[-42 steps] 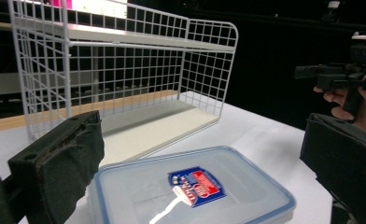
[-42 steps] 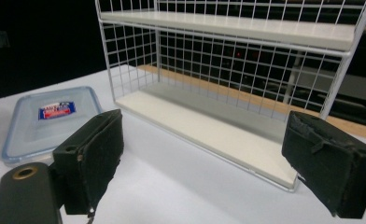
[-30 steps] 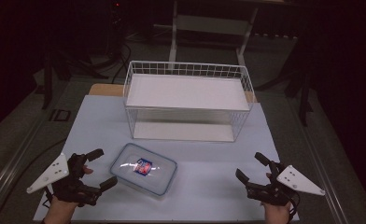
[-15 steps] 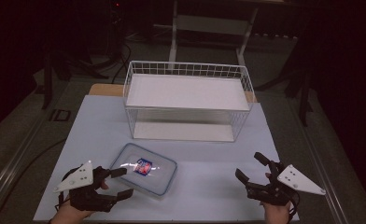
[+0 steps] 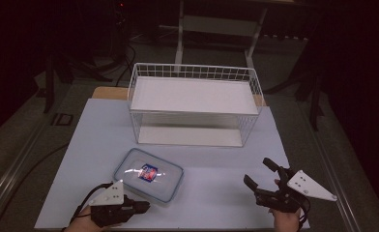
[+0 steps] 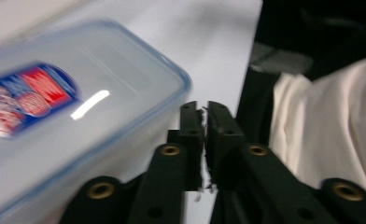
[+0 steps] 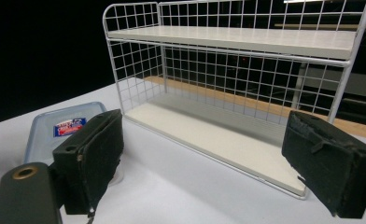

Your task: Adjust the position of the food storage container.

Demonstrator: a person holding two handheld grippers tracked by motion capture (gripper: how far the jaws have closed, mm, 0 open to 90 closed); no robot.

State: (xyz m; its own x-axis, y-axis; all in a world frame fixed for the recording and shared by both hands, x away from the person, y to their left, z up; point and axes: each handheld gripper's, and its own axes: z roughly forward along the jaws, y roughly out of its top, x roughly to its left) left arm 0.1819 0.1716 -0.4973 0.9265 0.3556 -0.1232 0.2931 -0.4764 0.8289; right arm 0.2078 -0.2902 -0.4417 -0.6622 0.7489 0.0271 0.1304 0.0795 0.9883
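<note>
A clear lidded plastic container with a red and blue label lies flat on the white table, front left. My left gripper sits low at the container's near corner, with its tips just beside the rim. In the left gripper view its jaws have just been closing and now meet with nothing between them, the container to their left. My right gripper rests open at the front right with nothing in it. In its own view the pads stand wide apart and the container lies beyond the left pad.
A white wire shelf rack with two levels stands at the back middle of the white table; in the right gripper view the rack is straight ahead. The person's pale clothing hangs past the table's near edge.
My left gripper has moved right and down to the container's near corner, and its jaws have gone from wide open to shut. The right gripper has stayed where it was.
</note>
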